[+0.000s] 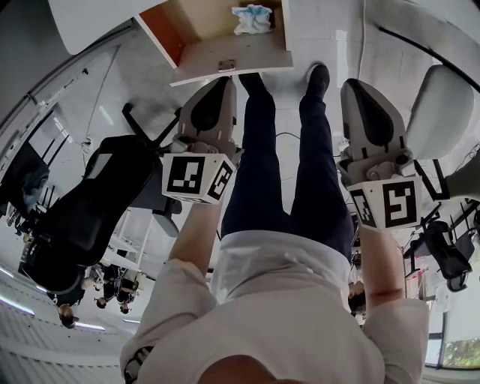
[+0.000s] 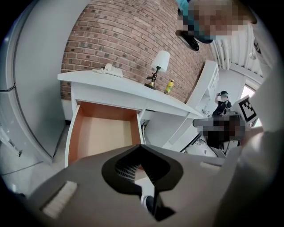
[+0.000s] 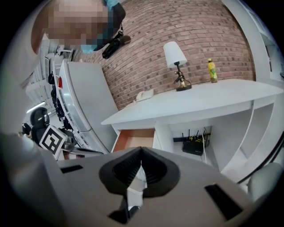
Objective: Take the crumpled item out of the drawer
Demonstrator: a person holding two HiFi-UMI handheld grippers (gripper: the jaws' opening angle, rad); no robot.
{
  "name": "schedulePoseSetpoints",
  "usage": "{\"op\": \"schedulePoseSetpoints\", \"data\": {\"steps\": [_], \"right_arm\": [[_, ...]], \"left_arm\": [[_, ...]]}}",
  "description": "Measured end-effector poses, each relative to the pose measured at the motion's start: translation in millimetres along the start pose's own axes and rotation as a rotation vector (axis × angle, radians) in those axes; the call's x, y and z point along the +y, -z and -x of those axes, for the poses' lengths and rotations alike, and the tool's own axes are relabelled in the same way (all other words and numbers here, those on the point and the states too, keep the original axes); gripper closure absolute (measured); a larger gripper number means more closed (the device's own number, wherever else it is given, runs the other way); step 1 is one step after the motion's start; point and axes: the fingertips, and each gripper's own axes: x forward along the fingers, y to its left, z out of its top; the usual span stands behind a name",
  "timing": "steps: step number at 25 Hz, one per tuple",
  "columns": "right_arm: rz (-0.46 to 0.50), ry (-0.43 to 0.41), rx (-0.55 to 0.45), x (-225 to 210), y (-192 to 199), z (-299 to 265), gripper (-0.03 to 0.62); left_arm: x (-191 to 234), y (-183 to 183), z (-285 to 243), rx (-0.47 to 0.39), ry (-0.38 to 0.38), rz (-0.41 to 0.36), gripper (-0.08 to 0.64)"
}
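Brick wall (image 3: 199,31) backs a white surface (image 3: 199,104) that carries a telephone (image 3: 144,94), a lamp (image 3: 175,60) and a yellow bottle (image 3: 212,71). Below it the drawer (image 1: 225,52) stands pulled out, at twelve o'clock in the head view. Left to right in that view come a black office chair (image 1: 82,202) at nine o'clock, the left tongs (image 1: 225,84), the person's dark trouser legs (image 1: 255,165), and the right tongs (image 1: 351,88) toward three o'clock. Both tongs are clenched on nothing, tips together, and both hang well short of the drawer.

The step in hand looks like the approach. To do it well, I would use one pair only; the right tongs sit nearer the item's side. Release them wide before entering, come down from above clear of the drawer's front and side wall, and pinch a raised fold rather than press the wad flat.

The crumpled item (image 1: 251,19) lies inside the drawer by its right wall, toward one o'clock of it. It is a loose white wad with pale blue patches, soft and light by its look, probably paper or cloth. Neither gripper view shows it.
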Motion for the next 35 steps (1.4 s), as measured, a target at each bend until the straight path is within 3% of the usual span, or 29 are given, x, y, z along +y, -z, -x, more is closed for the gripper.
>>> {"op": "schedulePoseSetpoints", "data": {"steps": [6,7,8,13,18,28,35], "right_arm": [[-0.018,-0.007,-0.006,2.2,6.5,-1.2,0.584],[-0.02,-0.009,-0.006,2.6,7.0,-1.6,0.584],[-0.021,-0.01,-0.007,2.8,7.4,-2.2,0.584],[-0.034,-0.012,-0.008,1.1,9.9,-2.0,0.584],[-0.055,0.002,-0.009,-10.2,14.8,0.2,0.584],[-0.068,0.003,-0.019,-24.3,12.9,-0.2,0.584],[-0.081,0.001,-0.014,-32.6,15.3,-2.7,0.584]], "left_arm": [[1.2,2.1,-4.1,0.019,-0.043,-0.096,0.55],[0.1,4.0,-7.6,0.039,-0.03,-0.093,0.357],[-0.1,7.0,-11.9,0.066,-0.018,-0.083,0.287],[3.0,5.6,-31.3,0.113,0.005,-0.068,0.287],[7.3,6.2,-63.2,0.175,0.009,-0.102,0.288],[33.8,40.3,-126.3,0.375,-0.031,-0.096,0.298],[64.7,70.0,-153.1,0.529,-0.103,-0.123,0.33]]}}
